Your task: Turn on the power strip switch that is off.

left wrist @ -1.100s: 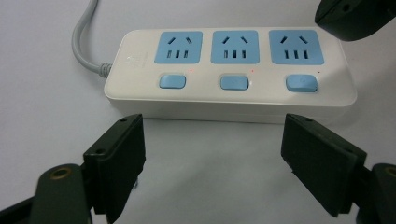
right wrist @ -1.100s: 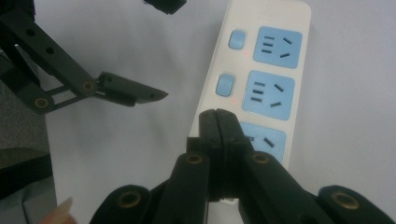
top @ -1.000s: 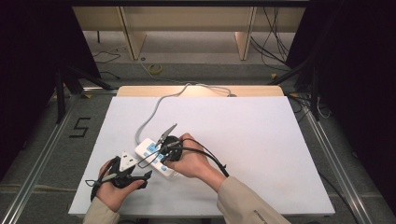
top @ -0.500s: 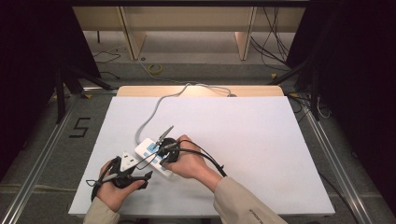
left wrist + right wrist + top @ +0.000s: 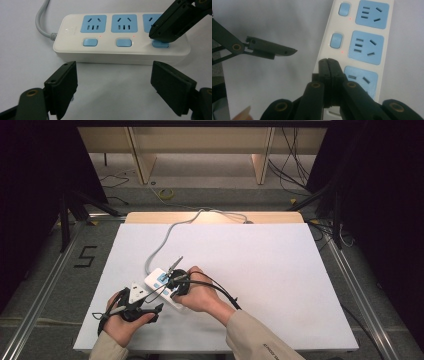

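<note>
We are holding the right gripper (image 5: pixel 328 61) with its jaws pressed flat together, nothing between them, and the joined tip is bearing down on the end switch (image 5: pixel 160 44) of the power strip (image 5: pixel 120 53). In the left gripper view that tip is sitting right on the blue switch, covering most of it. In the right gripper view the closed jaws are hiding that switch and lying just beside the third blue socket (image 5: pixel 362 82).

We are keeping the left gripper (image 5: pixel 113 86) wide apart, its two black pads standing on either side of bare white table (image 5: pixel 22 50), gripping nothing. It is pointing at the strip's long side from just in front, close to it but not touching.

The strip is lying flat on the white table (image 5: pixel 280 270), near the front left part, angled so its grey cable (image 5: pixel 167 237) is running away toward the far edge. Three blue sockets are sitting in a row along it, each with a blue switch beside it; small red lights are glowing next to the two free switches (image 5: pixel 90 42).

In the high view our right hand (image 5: pixel 200 292) is resting over the strip's near end, and our left hand (image 5: pixel 125 322) is lying just beside it, toward the table's front edge.
</note>
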`<state>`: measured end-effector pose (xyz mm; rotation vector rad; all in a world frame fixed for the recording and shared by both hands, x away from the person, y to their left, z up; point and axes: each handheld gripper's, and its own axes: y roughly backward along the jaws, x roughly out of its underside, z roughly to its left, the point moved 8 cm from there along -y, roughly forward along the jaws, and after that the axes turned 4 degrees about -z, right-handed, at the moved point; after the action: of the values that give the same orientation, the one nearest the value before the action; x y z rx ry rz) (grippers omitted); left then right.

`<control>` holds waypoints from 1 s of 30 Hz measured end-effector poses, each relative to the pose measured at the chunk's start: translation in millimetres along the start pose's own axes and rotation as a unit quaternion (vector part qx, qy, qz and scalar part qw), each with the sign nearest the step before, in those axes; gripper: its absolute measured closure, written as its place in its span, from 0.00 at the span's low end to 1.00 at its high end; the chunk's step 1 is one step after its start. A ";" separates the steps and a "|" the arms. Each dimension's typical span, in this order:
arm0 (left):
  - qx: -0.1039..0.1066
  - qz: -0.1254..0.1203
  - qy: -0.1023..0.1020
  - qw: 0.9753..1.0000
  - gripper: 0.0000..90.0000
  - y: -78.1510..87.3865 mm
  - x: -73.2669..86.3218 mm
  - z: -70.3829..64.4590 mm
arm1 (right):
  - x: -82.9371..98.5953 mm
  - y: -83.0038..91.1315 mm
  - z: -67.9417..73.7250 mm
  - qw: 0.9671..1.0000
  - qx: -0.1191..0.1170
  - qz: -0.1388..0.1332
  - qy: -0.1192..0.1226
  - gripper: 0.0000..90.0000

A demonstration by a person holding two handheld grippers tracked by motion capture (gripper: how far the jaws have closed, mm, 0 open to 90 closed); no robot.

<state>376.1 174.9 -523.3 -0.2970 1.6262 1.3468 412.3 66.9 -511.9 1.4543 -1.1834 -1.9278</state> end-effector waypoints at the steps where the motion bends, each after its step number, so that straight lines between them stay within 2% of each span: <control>1: 0.000 0.000 0.000 1.000 0.23 0.0 0.0 0.0 | -0.3 -0.2 0.3 1.000 0.000 0.000 0.000 1.00; 30: 0.000 0.001 0.001 1.000 0.23 -0.7 0.4 0.1 | 1.6 -2.3 -1.3 1.000 0.007 0.008 -0.008 1.00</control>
<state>376.4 174.9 -524.0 -0.2960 1.6285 1.3486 413.3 66.4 -514.8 1.4348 -1.2131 -1.9274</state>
